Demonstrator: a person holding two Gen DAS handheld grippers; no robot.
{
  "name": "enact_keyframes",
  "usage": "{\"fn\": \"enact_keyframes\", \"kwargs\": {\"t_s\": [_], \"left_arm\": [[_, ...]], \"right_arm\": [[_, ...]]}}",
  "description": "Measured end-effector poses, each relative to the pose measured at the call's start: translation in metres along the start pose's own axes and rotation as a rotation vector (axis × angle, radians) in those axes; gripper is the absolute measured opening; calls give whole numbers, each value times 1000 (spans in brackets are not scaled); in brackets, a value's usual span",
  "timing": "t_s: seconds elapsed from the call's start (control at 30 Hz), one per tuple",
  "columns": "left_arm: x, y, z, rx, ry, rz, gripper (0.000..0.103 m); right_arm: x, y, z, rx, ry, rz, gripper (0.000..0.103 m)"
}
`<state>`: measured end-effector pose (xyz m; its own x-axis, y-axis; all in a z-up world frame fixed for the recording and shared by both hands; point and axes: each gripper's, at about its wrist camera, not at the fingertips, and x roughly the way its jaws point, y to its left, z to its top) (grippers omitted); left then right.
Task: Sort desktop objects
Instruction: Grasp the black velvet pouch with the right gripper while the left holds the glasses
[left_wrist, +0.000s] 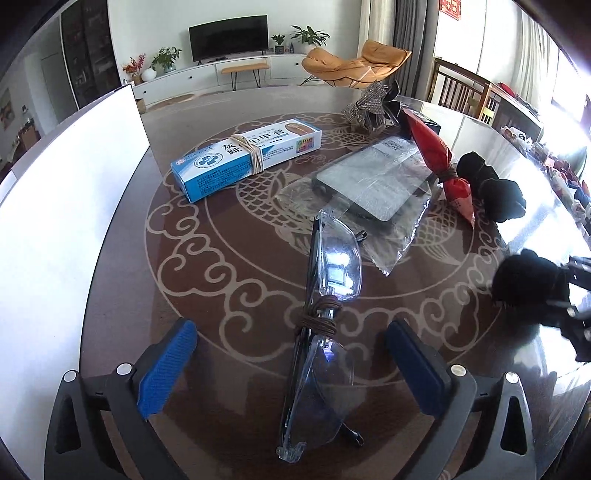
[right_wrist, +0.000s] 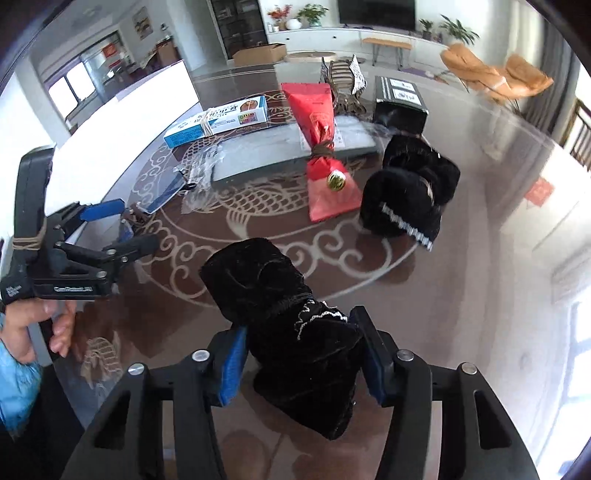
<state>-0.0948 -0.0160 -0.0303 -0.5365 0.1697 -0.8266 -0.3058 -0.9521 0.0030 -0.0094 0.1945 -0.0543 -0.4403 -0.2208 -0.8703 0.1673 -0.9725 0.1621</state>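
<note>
My left gripper (left_wrist: 291, 363) is open, its blue pads on either side of clear safety glasses (left_wrist: 325, 317) tied with brown cord, lying on the patterned table. My right gripper (right_wrist: 301, 363) is shut on a black velvet pouch (right_wrist: 280, 314); the pouch also shows at the right in the left wrist view (left_wrist: 528, 284). Beyond lie a blue-and-white box (left_wrist: 247, 155), a bagged grey device (left_wrist: 369, 181), a red pouch (left_wrist: 439, 162) and a black fuzzy item (left_wrist: 495, 188). The left gripper shows in the right wrist view (right_wrist: 122, 225).
A white board (left_wrist: 74, 206) stands along the table's left edge. A bow-trimmed item (left_wrist: 373, 107) and a black box (right_wrist: 400, 101) sit at the far side. The round table (left_wrist: 221, 280) has a glossy top. Chairs stand beyond.
</note>
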Motion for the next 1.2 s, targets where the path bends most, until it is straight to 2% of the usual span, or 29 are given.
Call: {"fn": "enact_keyframes", "kwargs": {"t_s": [0.07,0.1,0.37,0.6,1.2], "left_arm": [[0,0,0,0,0,0,103],[0,0,0,0,0,0,103],[-1,0,-1,-2,-1,2,103],[-1,0,-1,-1,-1,2,103],[-1,0,-2,-1,-2,4,103]], "right_arm": [[-4,5,-13,53,-20,60,101],[-6,6,-18,50,-46,56,102],[9,26,-25,-227,-62,-74,103],[12,23,-30,-226,-114,-64,103],[12,24,-31,-226,-115,-66,103]]}}
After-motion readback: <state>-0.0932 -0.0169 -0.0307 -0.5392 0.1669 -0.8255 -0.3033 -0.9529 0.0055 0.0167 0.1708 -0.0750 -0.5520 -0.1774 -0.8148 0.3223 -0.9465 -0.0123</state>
